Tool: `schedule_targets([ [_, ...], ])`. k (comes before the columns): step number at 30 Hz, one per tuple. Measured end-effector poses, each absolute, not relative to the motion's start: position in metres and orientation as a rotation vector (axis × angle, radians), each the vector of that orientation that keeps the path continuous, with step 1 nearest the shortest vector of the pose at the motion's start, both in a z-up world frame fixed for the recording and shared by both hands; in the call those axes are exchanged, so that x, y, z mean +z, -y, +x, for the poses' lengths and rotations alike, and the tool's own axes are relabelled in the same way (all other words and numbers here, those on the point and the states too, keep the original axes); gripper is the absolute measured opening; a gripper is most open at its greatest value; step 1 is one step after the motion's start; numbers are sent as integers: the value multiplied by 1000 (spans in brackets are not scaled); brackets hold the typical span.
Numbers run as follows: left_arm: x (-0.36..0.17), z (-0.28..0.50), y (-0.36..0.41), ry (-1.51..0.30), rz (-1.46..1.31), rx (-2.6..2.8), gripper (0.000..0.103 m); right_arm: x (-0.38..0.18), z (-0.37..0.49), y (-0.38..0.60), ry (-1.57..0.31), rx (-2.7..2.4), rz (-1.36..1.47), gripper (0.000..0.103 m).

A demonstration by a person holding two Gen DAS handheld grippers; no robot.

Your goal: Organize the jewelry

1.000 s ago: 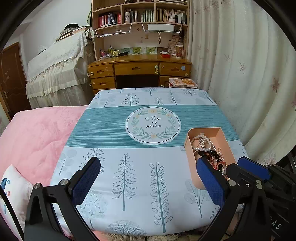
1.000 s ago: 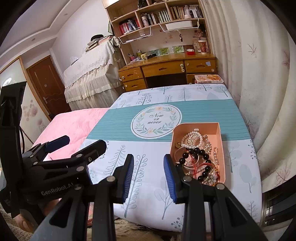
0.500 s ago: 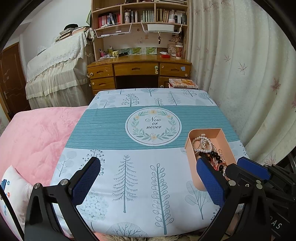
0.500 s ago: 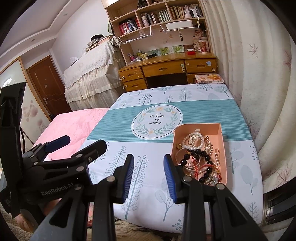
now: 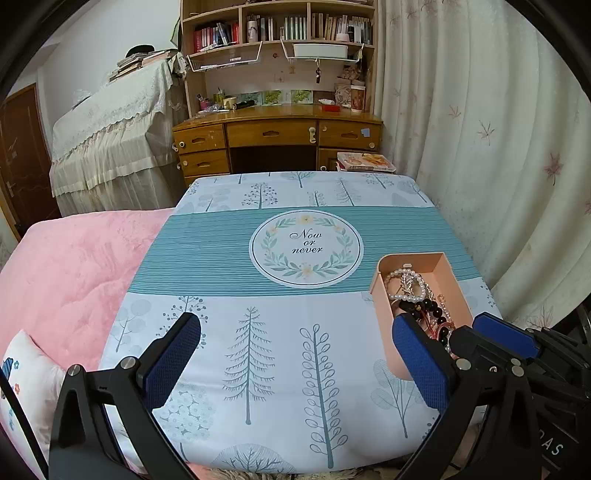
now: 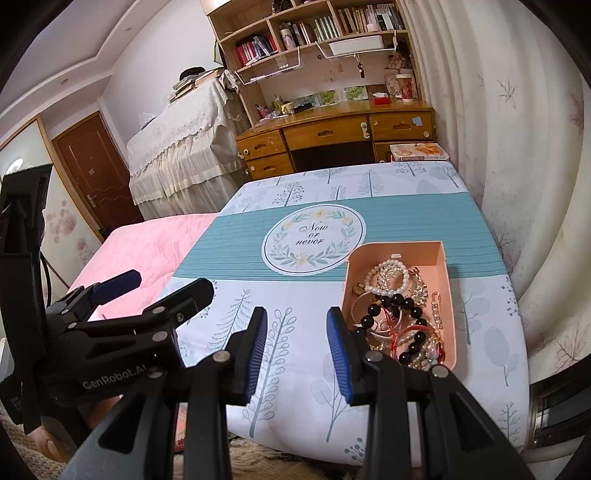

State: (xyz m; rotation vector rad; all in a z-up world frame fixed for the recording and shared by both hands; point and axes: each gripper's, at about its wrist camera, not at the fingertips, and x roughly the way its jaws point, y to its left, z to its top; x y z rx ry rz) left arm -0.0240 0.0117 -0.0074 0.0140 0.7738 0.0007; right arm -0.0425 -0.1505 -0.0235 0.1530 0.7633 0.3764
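The jewelry tray (image 6: 400, 251) is sitting on the worktop (image 6: 295, 332), toward its right edge, with a tangle of bracelets (image 6: 399, 314) lying inside it. A bed (image 5: 66, 280) is lying along the worktop's left side. Behind the worktop a desk (image 5: 277, 133) is standing, bookshelves (image 5: 280, 29) rising over it, and a curtain (image 5: 480, 129) is hanging to the right.

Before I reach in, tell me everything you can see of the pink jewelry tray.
The pink jewelry tray is a shallow, open rectangular box, plastic by its look, with rounded corners. It sits flat on the tree-print tablecloth, toward its right side, just past the teal stripe. Inside lies a tangled heap: a pearl bracelet, a black bead bracelet, red cords and gold chains. No fingers touch it.
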Motion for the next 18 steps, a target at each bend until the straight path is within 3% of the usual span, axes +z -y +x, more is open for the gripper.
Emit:
schedule_targets([
  [18,-17,-21,-24,-809,3,10,102,-35,-40,141,-799,389,153,34],
])
